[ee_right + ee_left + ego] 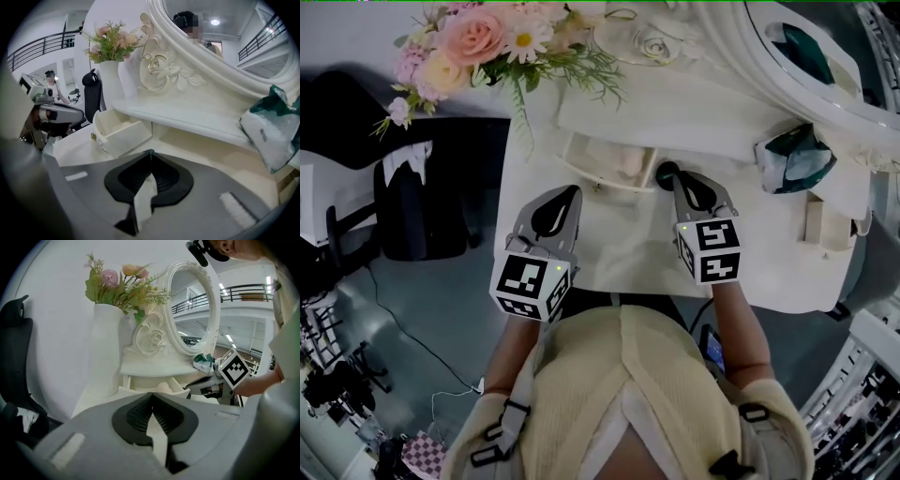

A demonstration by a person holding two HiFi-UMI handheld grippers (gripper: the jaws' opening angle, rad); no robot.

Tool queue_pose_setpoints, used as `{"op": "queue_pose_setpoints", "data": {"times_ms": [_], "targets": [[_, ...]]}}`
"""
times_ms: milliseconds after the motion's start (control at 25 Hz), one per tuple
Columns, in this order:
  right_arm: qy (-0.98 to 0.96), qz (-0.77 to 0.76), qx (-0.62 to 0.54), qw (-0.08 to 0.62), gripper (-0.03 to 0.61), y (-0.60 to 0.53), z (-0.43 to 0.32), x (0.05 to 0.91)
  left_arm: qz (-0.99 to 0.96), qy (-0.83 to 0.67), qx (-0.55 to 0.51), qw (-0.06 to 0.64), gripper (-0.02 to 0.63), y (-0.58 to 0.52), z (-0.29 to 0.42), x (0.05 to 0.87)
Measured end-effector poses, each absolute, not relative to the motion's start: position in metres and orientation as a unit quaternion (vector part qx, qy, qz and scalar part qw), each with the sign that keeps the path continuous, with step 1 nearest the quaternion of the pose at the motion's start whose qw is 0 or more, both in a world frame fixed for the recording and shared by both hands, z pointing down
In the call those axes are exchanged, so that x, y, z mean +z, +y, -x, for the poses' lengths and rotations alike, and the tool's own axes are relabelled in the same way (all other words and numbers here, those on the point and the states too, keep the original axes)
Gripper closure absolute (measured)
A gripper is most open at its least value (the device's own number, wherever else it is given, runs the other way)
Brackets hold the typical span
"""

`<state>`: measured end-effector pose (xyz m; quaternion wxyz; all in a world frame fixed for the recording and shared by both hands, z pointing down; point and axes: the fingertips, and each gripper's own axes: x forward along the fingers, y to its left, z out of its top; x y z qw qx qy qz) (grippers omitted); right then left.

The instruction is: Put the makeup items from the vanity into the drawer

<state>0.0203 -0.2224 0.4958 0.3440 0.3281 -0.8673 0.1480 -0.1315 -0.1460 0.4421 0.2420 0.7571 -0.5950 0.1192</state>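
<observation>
The white vanity (619, 253) has a small drawer (581, 155) pulled open, with a pale beige rounded item (623, 161) inside. My right gripper (672, 178) is just right of the drawer, its jaw tips closed on a small dark round item (667, 172). In the right gripper view only a dark green sliver of that item (149, 153) shows at the gripper's (150, 154) tips. My left gripper (565, 195) hovers before the drawer's left end, shut and empty (152, 397). A teal-and-white pouch (795, 159) lies at the right, under the mirror.
An oval mirror (825, 56) and a raised shelf (675, 112) run along the back. A white vase of flowers (478, 42) stands at the back left. A black chair (412, 202) is beside the vanity's left edge.
</observation>
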Motion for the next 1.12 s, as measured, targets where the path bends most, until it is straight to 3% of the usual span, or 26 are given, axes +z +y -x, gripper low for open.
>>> {"op": "queue_pose_setpoints", "data": {"times_ms": [560, 1120], "targets": [[-0.877, -0.35, 0.117, 0.309, 0.558, -0.22, -0.027, 0.436, -0.777, -0.585, 0.103, 0.206, 0.612, -0.156, 0.126, 0.411], [-0.911, -0.283, 0.092, 0.284, 0.558, -0.212, 0.036, 0.414, -0.755, -0.622, 0.081, 0.192, 0.612, -0.145, 0.15, 0.393]]}}
